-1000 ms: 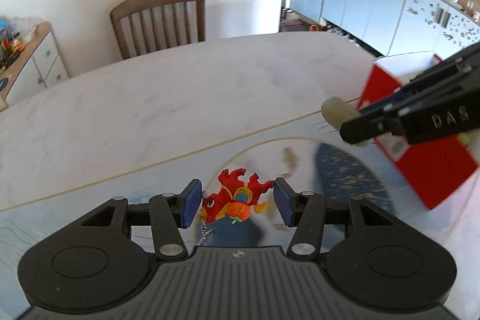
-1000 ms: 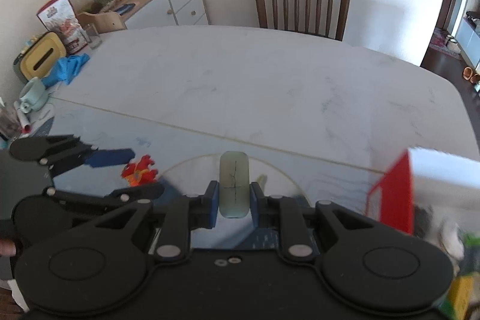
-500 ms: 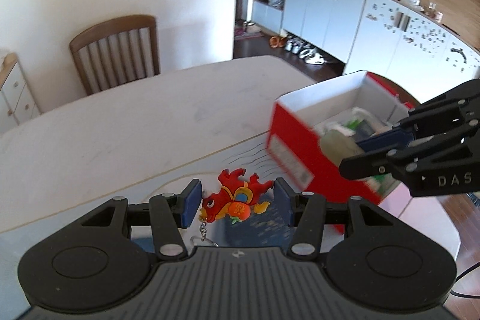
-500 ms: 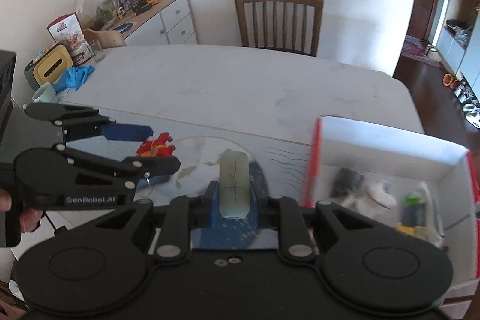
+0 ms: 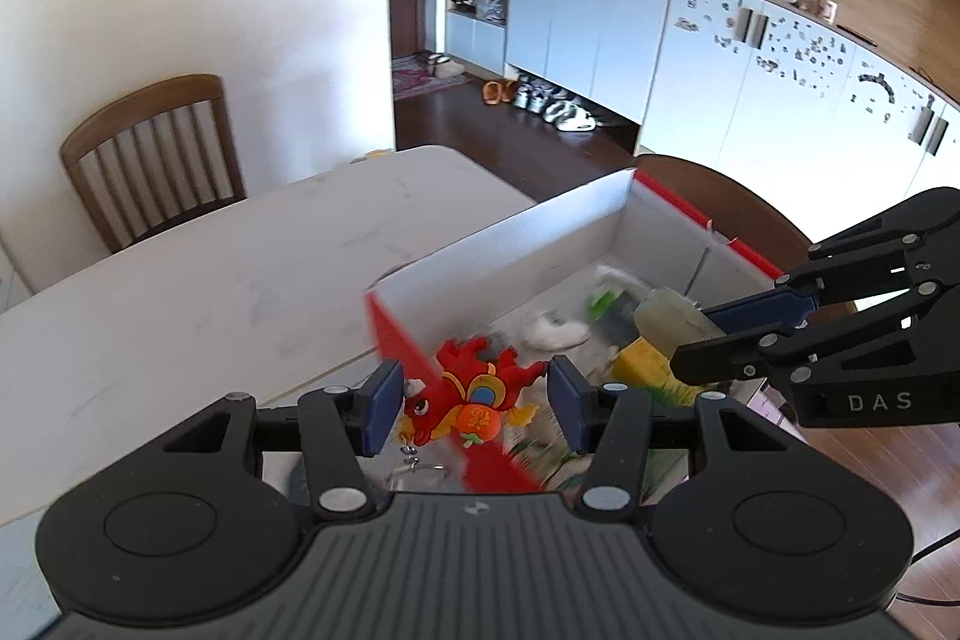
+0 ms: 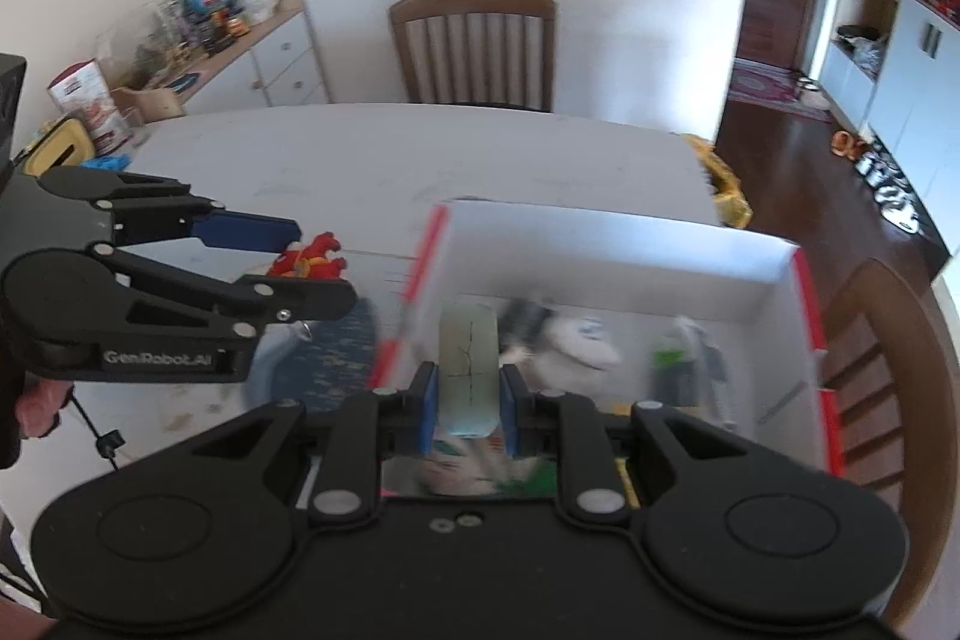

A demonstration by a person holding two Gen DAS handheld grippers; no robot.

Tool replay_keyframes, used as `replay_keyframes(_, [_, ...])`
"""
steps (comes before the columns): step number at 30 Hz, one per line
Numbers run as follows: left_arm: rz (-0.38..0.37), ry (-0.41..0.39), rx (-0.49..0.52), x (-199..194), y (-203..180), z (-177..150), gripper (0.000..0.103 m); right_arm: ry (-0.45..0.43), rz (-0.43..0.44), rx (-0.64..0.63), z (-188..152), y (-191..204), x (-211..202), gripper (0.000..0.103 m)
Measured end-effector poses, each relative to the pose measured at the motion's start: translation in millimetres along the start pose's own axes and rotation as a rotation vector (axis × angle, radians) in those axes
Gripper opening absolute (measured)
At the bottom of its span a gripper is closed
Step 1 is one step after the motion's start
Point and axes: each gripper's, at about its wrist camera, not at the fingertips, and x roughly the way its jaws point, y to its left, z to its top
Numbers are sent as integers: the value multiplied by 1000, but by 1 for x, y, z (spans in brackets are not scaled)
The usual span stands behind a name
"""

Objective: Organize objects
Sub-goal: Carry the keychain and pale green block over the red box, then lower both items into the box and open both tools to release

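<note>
Left gripper point(image 5: 471, 403): blue pads clamped on the red dragon keychain point(image 5: 471, 397), which hangs over the near-left corner of the red-and-white box point(image 5: 540, 235). Right gripper point(image 6: 467, 397): jaws narrow, pinching a pale green oblong piece point(image 6: 468, 367) above the box interior. From the right wrist, the left gripper sits at 9 o'clock. Box contents blurred. Box rests on the white table point(image 5: 180, 292).

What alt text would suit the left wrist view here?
The left tongs grip a red dragon keychain at the near corner of an open red box with white inner walls. At right, the right tongs hold a pale cylinder above the box's blurred contents, with a white table behind.
</note>
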Motion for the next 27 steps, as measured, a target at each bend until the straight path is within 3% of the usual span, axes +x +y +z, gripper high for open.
replay_keyframes(10, [1, 77, 47, 69, -43, 29, 52, 45, -43, 68, -20, -77, 22, 19])
replay_keyframes(17, [18, 164, 82, 116, -58, 26, 52, 86, -41, 32, -32, -84, 49, 19])
replay_keyframes(27, [20, 237, 83, 147, -61, 12, 52, 99, -36, 4, -32, -95, 66, 19])
